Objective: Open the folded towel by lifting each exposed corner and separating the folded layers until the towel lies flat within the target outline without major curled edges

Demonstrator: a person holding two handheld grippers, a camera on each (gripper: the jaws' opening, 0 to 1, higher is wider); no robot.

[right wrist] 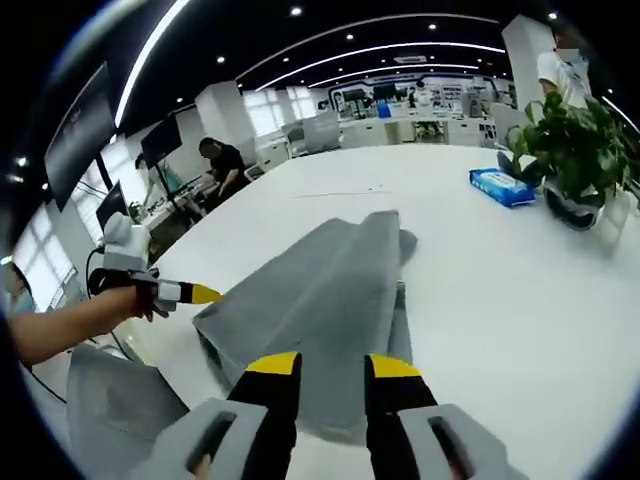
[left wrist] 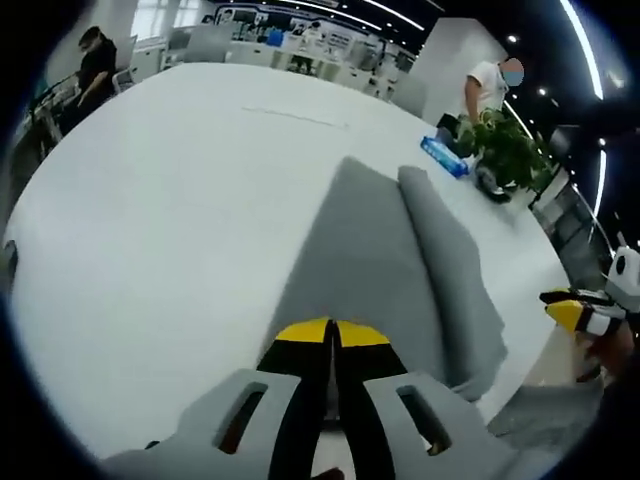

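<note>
A grey towel (left wrist: pixel 380 250) lies folded lengthwise on the white table (left wrist: pixel 150 230), with a long ridge running away from me. My left gripper (left wrist: pixel 331 333) has its yellow-tipped jaws pressed together at the towel's near end, where the cloth rises straight from the tips. In the right gripper view that left gripper (right wrist: pixel 205 293) sits in a hand at the towel's (right wrist: pixel 330 280) left corner, and the flap there stands off the table. My right gripper (right wrist: pixel 333 366) hovers over the near edge with its jaws apart and nothing in them. It also appears as the right gripper (left wrist: pixel 565 310) beyond the towel's right side.
A potted plant (right wrist: pixel 575 150) and a blue packet (right wrist: pixel 503 186) stand at the table's far right. A thin marked line (right wrist: pixel 340 192) runs across the table beyond the towel. Grey fabric (right wrist: pixel 110 400) hangs below the table's near edge. People are at desks behind.
</note>
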